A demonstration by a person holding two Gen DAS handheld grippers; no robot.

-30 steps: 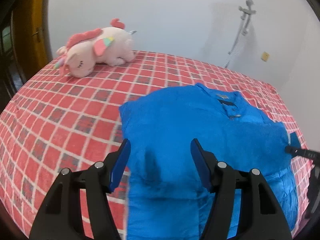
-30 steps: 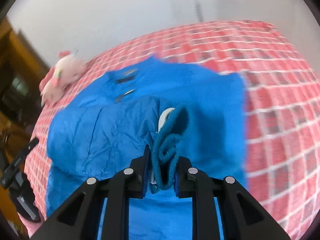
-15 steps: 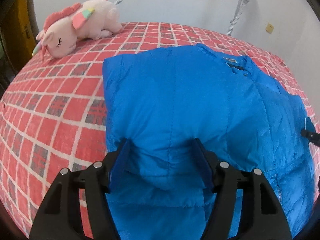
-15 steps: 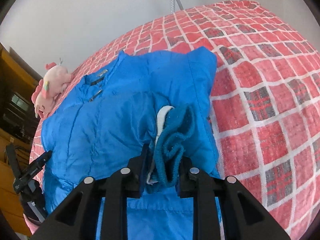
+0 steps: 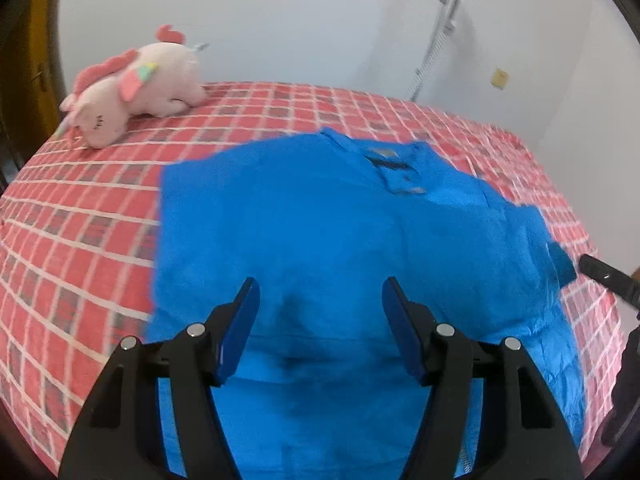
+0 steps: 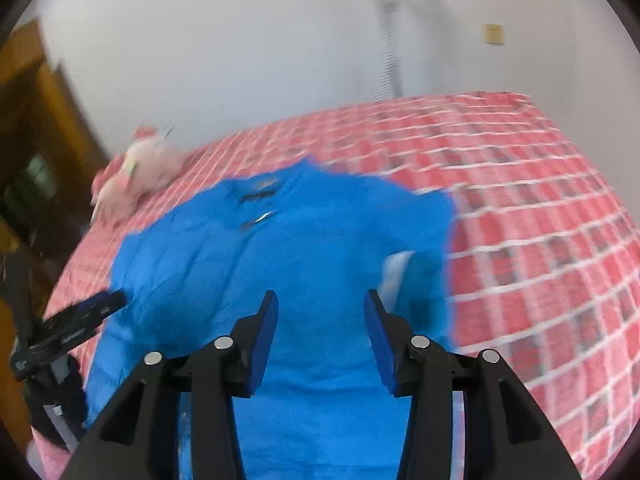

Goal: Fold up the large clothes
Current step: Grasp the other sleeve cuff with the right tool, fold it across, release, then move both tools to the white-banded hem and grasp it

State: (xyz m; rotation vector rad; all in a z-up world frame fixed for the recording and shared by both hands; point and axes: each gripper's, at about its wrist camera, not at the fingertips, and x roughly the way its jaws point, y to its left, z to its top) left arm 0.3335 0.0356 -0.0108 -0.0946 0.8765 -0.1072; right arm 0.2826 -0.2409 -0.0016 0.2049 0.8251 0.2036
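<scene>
The blue jacket [image 5: 340,240] lies spread on the red checked bed [image 5: 80,240]. Left tongs [image 5: 320,312] and right tongs [image 6: 320,316] hover above it, both wide apart, apparently gripping nothing.

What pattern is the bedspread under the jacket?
Red checks with white grid lines on the bedspread; clearest in the left wrist view.

A pink plush unicorn [image 5: 136,88] lies on the red checked bedspread [image 5: 80,216] — shower rail [image 5: 440,32] behind.

Bed [image 5: 88,216] w/ red check cover; blue jacket [image 5: 320,232] spread; plush unicorn [image 5: 136,84] at corner
</scene>
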